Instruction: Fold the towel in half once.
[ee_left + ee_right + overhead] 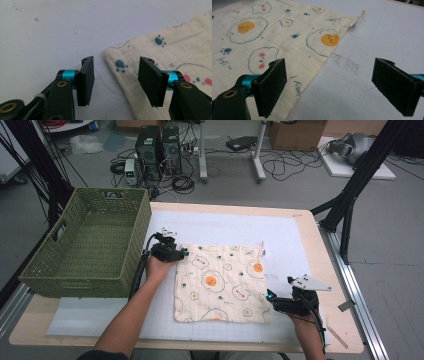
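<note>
Printed cloth, laid flat on bench, two grippers set at opposite corners.

Item: cream cloth (220, 283) with egg and paw print, spread square on the white mat (280, 232) at mid-bench, presumably smoothed flat so its corners can be taken. Left gripper (185, 252) at the far-left corner, released, jaws straddling the corner tip, one over bare mat and one over fabric, not yet closed. Right gripper (269, 296) at the near-right edge, released wide, one jaw over the hem, the other over mat; placement suggests a diagonal pick-up or fold. Green woven basket (87, 242) stands empty at far left, just beside the cloth, a likely destination.
</note>
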